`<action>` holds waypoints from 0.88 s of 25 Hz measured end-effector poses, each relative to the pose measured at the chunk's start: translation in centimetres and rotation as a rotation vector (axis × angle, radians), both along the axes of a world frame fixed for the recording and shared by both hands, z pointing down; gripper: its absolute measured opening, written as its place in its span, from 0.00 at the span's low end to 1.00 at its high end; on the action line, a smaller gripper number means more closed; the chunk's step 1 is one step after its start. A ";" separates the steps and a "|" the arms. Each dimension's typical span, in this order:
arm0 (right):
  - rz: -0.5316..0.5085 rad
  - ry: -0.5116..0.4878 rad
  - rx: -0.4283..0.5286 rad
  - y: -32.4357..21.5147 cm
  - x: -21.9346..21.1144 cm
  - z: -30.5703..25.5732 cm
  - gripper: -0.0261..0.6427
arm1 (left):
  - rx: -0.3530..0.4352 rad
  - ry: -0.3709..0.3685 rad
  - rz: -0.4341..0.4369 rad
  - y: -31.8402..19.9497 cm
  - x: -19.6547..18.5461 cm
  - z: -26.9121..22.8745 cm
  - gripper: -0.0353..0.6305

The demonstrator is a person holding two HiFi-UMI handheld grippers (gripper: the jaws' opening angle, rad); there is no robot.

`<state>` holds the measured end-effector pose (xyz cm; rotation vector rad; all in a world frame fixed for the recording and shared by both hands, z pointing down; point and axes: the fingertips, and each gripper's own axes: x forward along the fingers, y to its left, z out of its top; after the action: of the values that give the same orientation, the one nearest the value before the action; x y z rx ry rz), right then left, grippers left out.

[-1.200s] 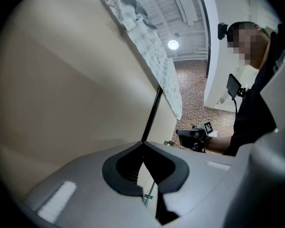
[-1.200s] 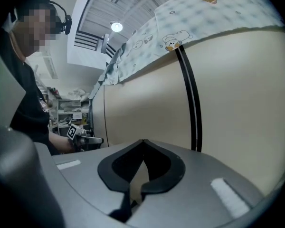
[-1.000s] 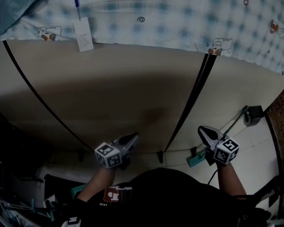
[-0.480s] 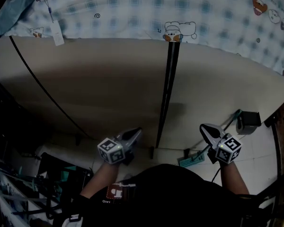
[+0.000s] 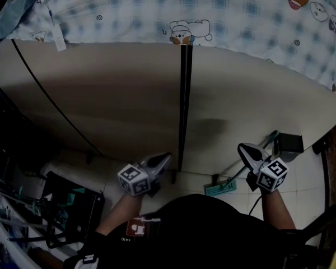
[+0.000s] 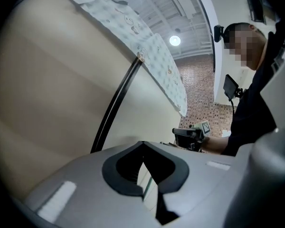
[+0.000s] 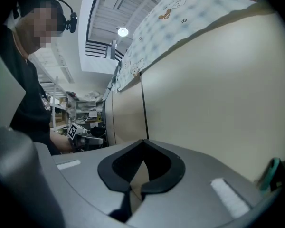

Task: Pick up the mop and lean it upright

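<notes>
while the teal flat-headed mop (image 5: 220, 188) lies untouched on the pale tiled floor (image 5: 309, 175), your left gripper (image 5: 163, 159) and right gripper (image 5: 245, 149) are clenched empty, so pickup and leaning both remain.

The head view looks steeply down onto the left gripper (image 5: 166, 158), the right gripper (image 5: 242, 148) and the beige panel (image 5: 112, 100) just ahead, while each gripper view looks level along that panel, close beside it, and catches the other gripper.
</notes>
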<state>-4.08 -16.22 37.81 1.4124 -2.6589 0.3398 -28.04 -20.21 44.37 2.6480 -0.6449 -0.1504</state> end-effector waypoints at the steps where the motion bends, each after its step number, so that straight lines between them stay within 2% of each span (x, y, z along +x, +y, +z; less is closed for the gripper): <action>1: 0.008 -0.010 -0.002 -0.1 0.0 -0.2 0.06 | -0.004 0.001 0.007 -0.3 0.2 0.0 0.06; 6: 0.037 -0.036 -0.001 0.0 0.2 -1.2 0.06 | 0.027 -0.002 0.084 -1.8 1.8 0.3 0.06; 9: 0.063 -0.011 -0.002 0.5 2.3 -0.6 0.06 | 0.028 0.006 0.115 -1.7 4.2 0.1 0.05; 13: 0.076 -0.003 0.010 1.8 6.1 -1.1 0.06 | 0.031 -0.031 0.150 -0.4 8.1 0.7 0.06; 17: 0.057 -0.006 0.016 3.6 11.6 -1.2 0.06 | 0.056 -0.043 0.143 1.3 13.8 -0.1 0.05; 20: 0.022 0.010 0.028 5.7 17.3 -1.1 0.06 | 0.068 -0.054 0.127 3.6 19.9 -0.2 0.06; 22: -0.006 0.025 0.038 6.9 21.8 -0.7 0.06 | 0.067 -0.043 0.085 5.0 24.4 0.3 0.06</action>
<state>17.73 -9.31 37.13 1.4098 -2.6625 0.2713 -3.60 -15.19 44.65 2.7443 -0.5485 -0.0928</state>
